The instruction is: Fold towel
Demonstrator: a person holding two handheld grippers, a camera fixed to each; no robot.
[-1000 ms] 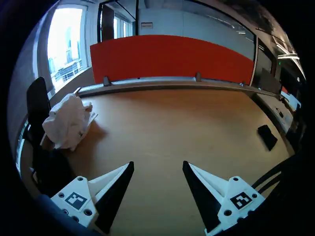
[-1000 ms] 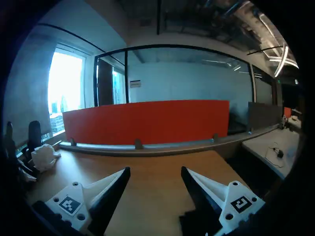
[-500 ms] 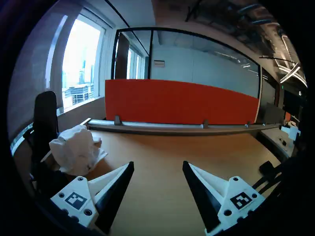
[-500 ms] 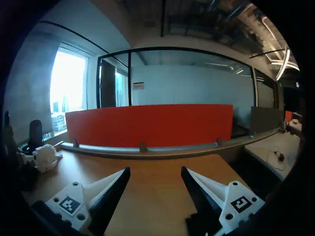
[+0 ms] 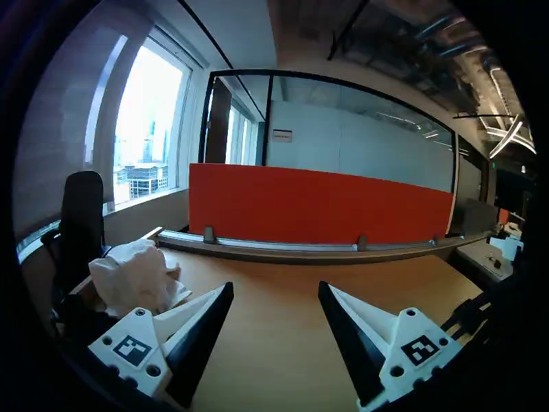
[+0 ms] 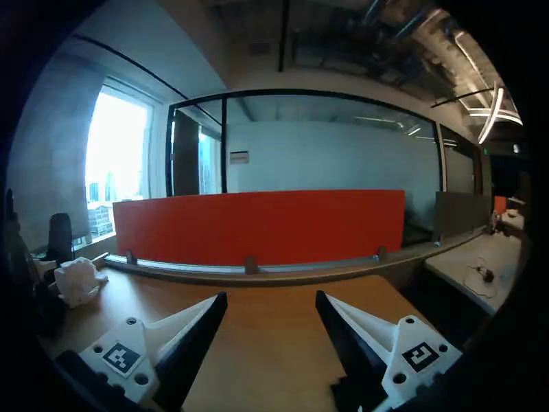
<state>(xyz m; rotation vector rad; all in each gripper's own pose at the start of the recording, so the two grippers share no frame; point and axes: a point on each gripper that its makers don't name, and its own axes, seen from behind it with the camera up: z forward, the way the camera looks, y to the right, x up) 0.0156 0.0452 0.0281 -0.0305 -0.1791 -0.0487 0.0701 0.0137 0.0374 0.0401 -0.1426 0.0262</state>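
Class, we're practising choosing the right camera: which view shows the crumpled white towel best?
The left gripper view: the white towel lies close, large enough to show its bunched folds, on the left side of the wooden desk. The right gripper view shows the towel small and distant at the desk's far left, with little detail.

no legible txt, wall sign (image 5: 282,136) too small to read
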